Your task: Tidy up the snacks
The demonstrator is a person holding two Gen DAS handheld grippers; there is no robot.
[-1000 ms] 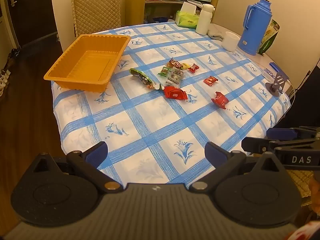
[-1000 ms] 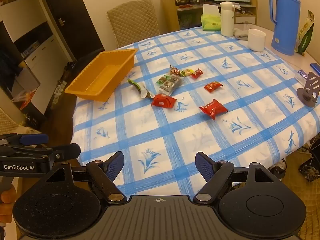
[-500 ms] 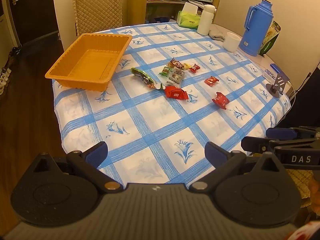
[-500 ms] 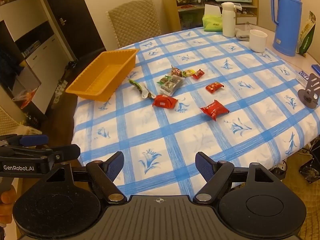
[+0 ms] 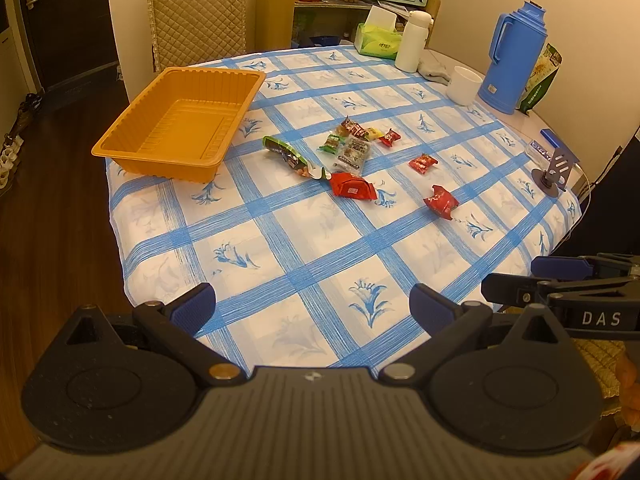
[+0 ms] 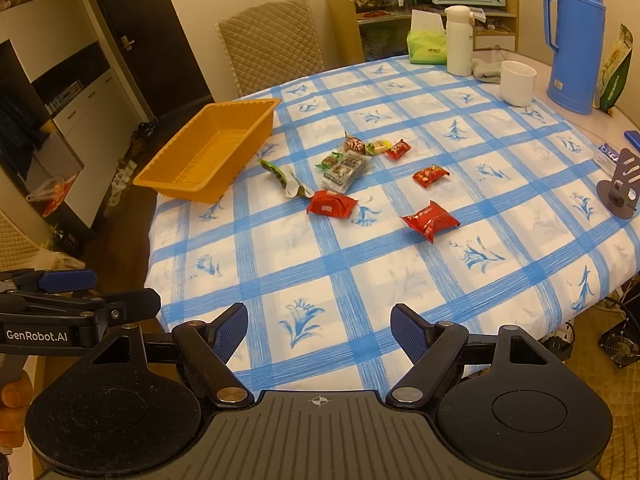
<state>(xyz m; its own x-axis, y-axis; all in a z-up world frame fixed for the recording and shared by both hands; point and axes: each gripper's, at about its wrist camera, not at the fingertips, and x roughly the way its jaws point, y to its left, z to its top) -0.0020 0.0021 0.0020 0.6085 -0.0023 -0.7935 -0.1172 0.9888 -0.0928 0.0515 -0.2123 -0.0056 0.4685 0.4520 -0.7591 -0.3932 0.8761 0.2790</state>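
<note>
An empty orange tray [image 5: 182,120] [image 6: 212,152] sits at the table's far left edge. Several wrapped snacks lie mid-table: a red pack [image 5: 353,185] [image 6: 331,203], a second red pack [image 5: 441,201] [image 6: 430,219], a small red candy [image 5: 422,163] [image 6: 430,175], a green wrapper [image 5: 286,155] [image 6: 280,174] and a clear pack [image 5: 350,154] [image 6: 343,168] among small candies. My left gripper [image 5: 312,306] is open and empty over the near table edge. My right gripper [image 6: 319,330] is open and empty there too, also showing in the left wrist view [image 5: 560,288].
A blue thermos [image 5: 514,58] [image 6: 574,40], white cup [image 5: 463,85] [image 6: 517,82], white bottle [image 5: 412,40], green tissue box [image 5: 378,40] and grey phone stand [image 5: 554,172] [image 6: 620,186] stand at the far and right edges. A quilted chair [image 5: 198,16] stands behind the table.
Both grippers have drifted slightly and the view shifts a little. Both stay open; nothing on the table has moved.
</note>
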